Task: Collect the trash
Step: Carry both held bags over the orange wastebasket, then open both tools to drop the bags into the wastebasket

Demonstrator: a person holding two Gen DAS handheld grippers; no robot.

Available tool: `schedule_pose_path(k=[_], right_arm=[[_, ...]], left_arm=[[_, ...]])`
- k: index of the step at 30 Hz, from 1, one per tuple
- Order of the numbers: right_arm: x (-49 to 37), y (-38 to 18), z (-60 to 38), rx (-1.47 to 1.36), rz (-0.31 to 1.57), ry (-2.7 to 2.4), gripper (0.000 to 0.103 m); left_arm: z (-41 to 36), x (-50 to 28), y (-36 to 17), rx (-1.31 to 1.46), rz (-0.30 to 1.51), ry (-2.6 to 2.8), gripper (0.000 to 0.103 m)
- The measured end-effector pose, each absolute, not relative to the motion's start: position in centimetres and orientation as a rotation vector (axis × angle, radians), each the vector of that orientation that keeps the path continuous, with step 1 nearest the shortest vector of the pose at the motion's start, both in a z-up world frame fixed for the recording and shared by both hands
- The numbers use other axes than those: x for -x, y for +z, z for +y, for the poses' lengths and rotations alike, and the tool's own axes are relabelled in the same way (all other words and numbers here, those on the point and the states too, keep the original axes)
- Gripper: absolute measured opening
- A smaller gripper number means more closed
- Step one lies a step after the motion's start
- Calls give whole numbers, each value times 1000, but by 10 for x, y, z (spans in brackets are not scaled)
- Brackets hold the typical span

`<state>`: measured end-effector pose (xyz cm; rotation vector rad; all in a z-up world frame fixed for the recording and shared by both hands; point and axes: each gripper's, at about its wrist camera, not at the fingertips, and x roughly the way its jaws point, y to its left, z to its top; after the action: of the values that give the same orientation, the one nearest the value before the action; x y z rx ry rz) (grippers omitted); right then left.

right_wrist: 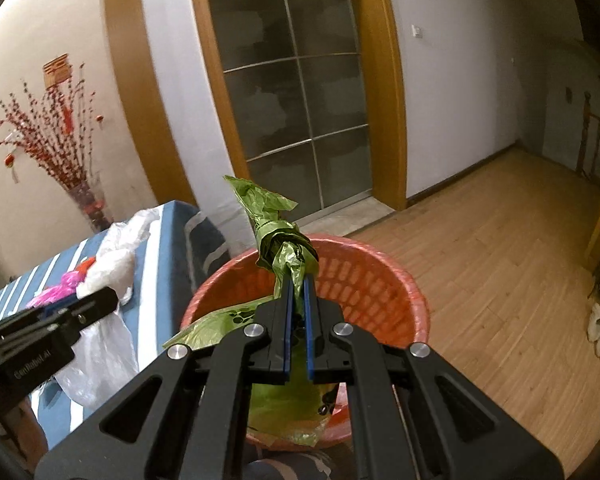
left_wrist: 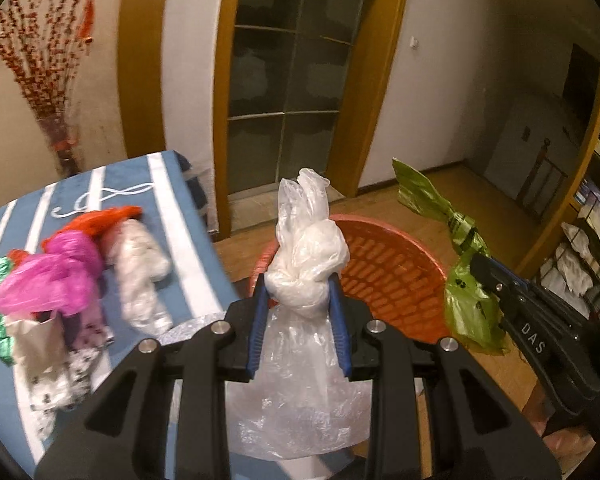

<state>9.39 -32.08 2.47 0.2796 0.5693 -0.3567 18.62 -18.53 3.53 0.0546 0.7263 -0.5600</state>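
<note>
Closest to my left lens, the left gripper (left_wrist: 300, 284) is clenched on the knot of a clear plastic bag (left_wrist: 306, 248), blue pads pressing its sides; the bag's loose body hangs down between the black fingers, its tied ends point up. Left of it I see a blue-and-white striped cloth (left_wrist: 180, 216) carrying more trash: a magenta bag (left_wrist: 56, 276), an orange-red bag (left_wrist: 104, 216) touching it, a white knotted bag (left_wrist: 140, 272) just beside them, and crumpled green and printed scraps at the left edge, too blurred to identify. Beyond the clear bag sits the orange slotted basket (left_wrist: 400, 276) on the wooden floor (right_wrist: 500, 260). Right of that, my right gripper (right_wrist: 298, 280) is clamped tight on a green knotted bag (right_wrist: 280, 240) printed with black paw marks; in the right wrist view it hangs directly over the basket's open mouth, its tail trailing left across the rim. Behind stands a wood-framed glass door (right_wrist: 292, 80).
</note>
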Motion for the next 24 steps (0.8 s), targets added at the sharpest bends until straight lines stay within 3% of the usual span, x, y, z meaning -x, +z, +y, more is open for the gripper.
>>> schedule_pose_path(k=[17,22,24], right_arm=[[-120,-1,-358,-340,615,-363,4],[-123,-7,-362,-362,633,-359,9],[-123,-9,-363,-367,638,-361,17]], left_arm=[[-235,-226,-8,-76,806,-624,32],[-237,-231,-21,-84,826,-606,47],[-235,-234,-27,-86,837,-597,49]])
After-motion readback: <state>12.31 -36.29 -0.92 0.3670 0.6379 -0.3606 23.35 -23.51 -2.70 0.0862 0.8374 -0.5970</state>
